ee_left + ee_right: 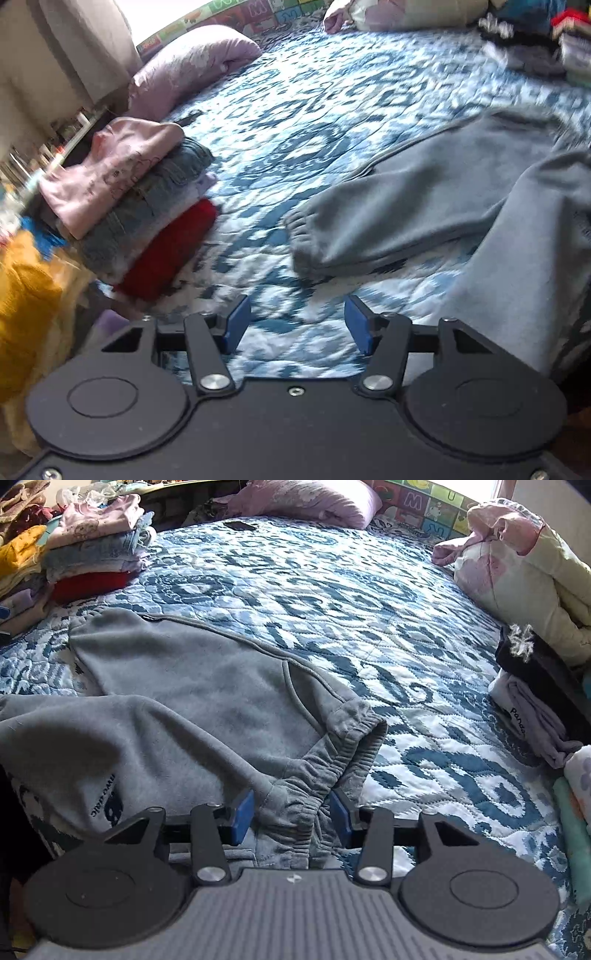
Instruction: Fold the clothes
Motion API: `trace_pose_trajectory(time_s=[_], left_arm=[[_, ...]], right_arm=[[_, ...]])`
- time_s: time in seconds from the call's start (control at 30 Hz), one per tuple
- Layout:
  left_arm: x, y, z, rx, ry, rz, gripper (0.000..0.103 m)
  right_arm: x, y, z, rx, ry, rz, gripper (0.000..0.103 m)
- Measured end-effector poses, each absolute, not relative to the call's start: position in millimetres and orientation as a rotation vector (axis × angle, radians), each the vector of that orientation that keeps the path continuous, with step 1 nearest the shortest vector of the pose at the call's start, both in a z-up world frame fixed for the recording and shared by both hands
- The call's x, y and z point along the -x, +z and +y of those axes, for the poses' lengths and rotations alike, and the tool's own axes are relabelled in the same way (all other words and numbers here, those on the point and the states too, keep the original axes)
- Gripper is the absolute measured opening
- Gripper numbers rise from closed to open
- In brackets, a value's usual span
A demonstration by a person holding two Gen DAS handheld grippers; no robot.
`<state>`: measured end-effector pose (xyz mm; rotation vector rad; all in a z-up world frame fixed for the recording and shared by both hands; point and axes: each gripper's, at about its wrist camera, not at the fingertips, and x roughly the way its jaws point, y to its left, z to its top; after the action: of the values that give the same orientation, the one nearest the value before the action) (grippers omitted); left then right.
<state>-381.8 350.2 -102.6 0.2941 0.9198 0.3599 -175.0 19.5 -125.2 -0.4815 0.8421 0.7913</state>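
two views are given. in the left wrist view, the grey sweatpants (pixel 424 192) are seen spread on the blue quilt (pixel 295 110), to the right of a folded stack (pixel 140 199); the left gripper (pixel 295 325) is held wide apart over bare quilt, holding nothing. in the right wrist view, the right gripper (pixel 291 816) is set apart around the near waistband (pixel 295 808), not yet clamped, so closing on it is judged next.

Your left claw (pixel 297 325) hangs with jaws spread over bare quilt near the bed's (pixel 314 110) front edge (nothing between them); grey sweatpants (pixel 424 199) lie ahead-right, folded stack (pixel 140 199) at the left edge.
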Motion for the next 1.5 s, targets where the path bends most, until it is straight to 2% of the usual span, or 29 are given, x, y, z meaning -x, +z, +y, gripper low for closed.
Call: trace_pose_trajectory(time_s=[0.3,0.73,0.9,1.13,1.23,1.43,1.5], left_arm=[[375,-118,346,-0.415,0.432,0.951,0.063],[355,-134,354,-0.327,0.394,0.972,0.064],[345,-131,400,0.007,0.36,0.907,0.064],[321,-143,461,0.403,0.351,0.814,0.061],[306,-151,475,0.491,0.325,0.807,0.061],[276,-170,494,0.611,0.297,0.827,0.061],[270,-176,496,0.645,0.287,0.837,0.058]], right_arm=[[176,-135,27,0.478,0.797,0.858,0.048],[147,-138,21,0.399,0.713,0.853,0.054],[121,-146,14,0.333,0.651,0.866,0.056],[80,-158,1,0.178,0.594,0.892,0.066],[65,-164,-1,0.11,0.585,0.905,0.072],[39,-179,-1,-0.023,0.587,0.932,0.075],[35,-184,4,-0.03,0.597,0.94,0.076]])
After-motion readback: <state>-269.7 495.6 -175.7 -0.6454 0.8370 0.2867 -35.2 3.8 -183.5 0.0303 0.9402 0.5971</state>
